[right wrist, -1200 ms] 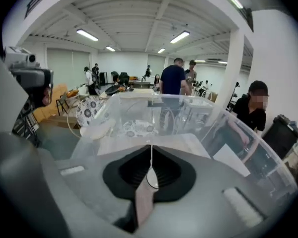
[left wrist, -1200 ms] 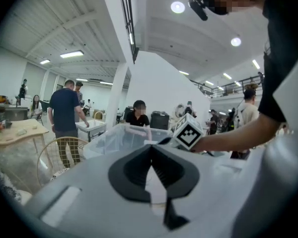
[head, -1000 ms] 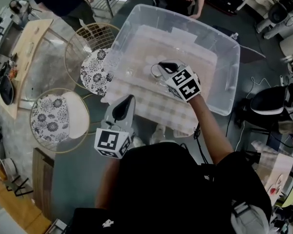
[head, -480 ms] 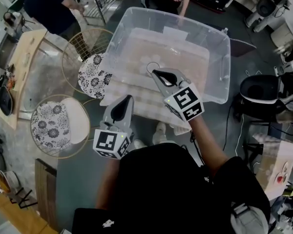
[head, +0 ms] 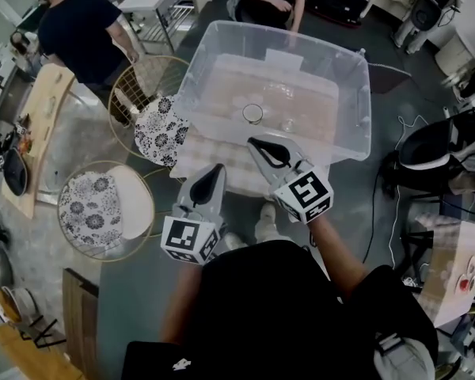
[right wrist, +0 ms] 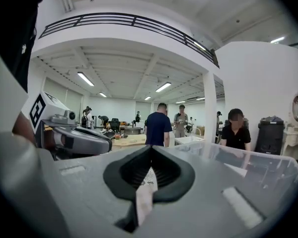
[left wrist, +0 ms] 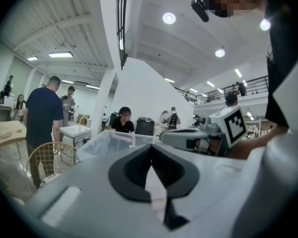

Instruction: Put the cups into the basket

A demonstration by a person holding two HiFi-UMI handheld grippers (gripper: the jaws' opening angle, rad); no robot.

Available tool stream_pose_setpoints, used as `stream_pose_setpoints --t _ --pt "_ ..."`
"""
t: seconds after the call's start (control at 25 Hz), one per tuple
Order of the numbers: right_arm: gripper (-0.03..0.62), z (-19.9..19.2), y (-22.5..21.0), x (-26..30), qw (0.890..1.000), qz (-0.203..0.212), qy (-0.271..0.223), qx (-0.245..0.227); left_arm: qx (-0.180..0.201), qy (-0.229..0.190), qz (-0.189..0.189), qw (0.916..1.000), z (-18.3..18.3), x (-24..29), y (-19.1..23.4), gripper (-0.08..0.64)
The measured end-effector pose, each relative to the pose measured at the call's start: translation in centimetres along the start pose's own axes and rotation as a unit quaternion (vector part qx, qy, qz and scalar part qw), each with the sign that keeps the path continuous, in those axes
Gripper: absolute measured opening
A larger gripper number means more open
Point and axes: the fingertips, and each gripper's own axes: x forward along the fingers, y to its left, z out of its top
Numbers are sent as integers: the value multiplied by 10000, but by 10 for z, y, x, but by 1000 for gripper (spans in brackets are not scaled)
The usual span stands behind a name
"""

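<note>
Left hand-held gripper (head: pixel 215 169), jaws together, right hand-held gripper (head: pixel 255 142) likewise — both empty (side by side)

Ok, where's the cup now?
Head view: the cup sits inside the clear bin, near its middle, just beyond the right gripper.

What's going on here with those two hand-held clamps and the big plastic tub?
A person holds a two-jaw gripper in each hand at the near side of a clear plastic tub on a table. The left gripper and the right gripper are both shut and empty. A clear cup stands inside the tub. To the left are a farther wire basket and a nearer wire basket, both with flowered liners. I can make out no cup in either.
</note>
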Motion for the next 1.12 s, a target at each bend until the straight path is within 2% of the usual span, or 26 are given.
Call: stream_pose_setpoints --t 0.52,0.76,1.12 --pt "2 8 54 -19 9987 -99 -398 304 71 -64 3 10000 2 -49 0 3" --pt "2 5 71 -27 9982 -180 -382 424 73 -63 -54 9999 0 -66 -3 3" --pt "2 2 94 -36 9983 -76 -367 444 93 -49 -72 9999 -7 -83 -13 3"
